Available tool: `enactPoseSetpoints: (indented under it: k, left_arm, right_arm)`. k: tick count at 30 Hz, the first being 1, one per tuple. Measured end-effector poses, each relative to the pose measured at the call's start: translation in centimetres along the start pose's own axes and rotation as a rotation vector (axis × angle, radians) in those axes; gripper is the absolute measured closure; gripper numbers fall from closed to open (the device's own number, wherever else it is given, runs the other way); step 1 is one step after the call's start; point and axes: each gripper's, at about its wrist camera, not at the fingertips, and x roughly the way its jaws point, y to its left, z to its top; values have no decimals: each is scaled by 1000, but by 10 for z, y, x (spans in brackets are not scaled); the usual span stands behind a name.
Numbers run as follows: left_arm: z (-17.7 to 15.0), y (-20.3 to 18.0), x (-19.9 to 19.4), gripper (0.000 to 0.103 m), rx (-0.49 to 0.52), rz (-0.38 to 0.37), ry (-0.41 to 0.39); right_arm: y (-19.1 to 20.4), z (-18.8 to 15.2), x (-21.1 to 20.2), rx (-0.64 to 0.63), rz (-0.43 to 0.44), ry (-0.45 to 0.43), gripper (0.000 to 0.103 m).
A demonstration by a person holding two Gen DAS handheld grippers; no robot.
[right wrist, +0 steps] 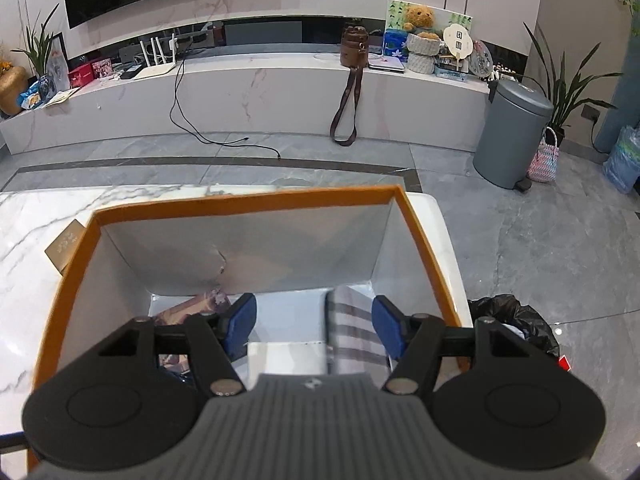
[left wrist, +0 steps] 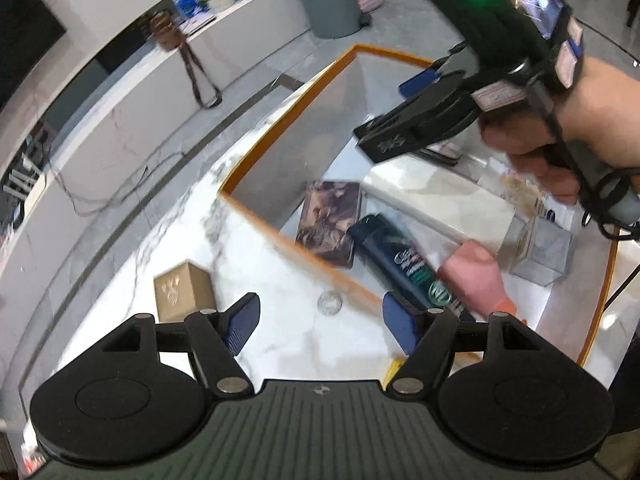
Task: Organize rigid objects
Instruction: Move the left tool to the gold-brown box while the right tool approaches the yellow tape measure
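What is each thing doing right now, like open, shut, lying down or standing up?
Left tongs: open, empty.
Right tongs: open, empty, over the box.
Orange-rimmed white cardboard box: open-topped, holding things.
Dark blue spray can: lying down in the box.
Dark picture-printed flat box: lying flat in the box.
Small brown cardboard box: closed, on the marble table, outside the box.
Clear plastic cube: upright.

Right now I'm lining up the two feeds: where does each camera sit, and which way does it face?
Left wrist: above the marble table, facing the orange-rimmed white box; open left hand-held gripper, plus the right hand.
Right wrist: over that box, facing the TV wall; open right hand-held gripper.
Shared: box, small brown carton, grey bin.
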Motion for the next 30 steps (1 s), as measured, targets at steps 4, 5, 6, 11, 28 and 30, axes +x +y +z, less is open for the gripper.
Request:
enactPoseSetpoints:
  k: [4,5,6,11,28,30]
  left_arm:
    - [-12,7,-2,21,-8,21,11]
    - [-14,9,-3,21,-15,22,13]
    - [-16,11,-4,21,-20,25,15]
    - [-23,22,-18,21,-58,29,-9]
    - [-53,84,-63,19,-212,73,-127]
    - [-58,93,-63,17,-226,83,-154]
  right_arm:
    - [3,3,-5,-4,3,-12,39]
    - [4,4,-8,-3,4,-17,39]
    - [5,5,-10,-3,4,-22,39]
    - [9,13,-22,12,11,-50,39]
    - [63,38,-78,34,95,-167,38]
    - [73,37,-83,27,113,-174,36]
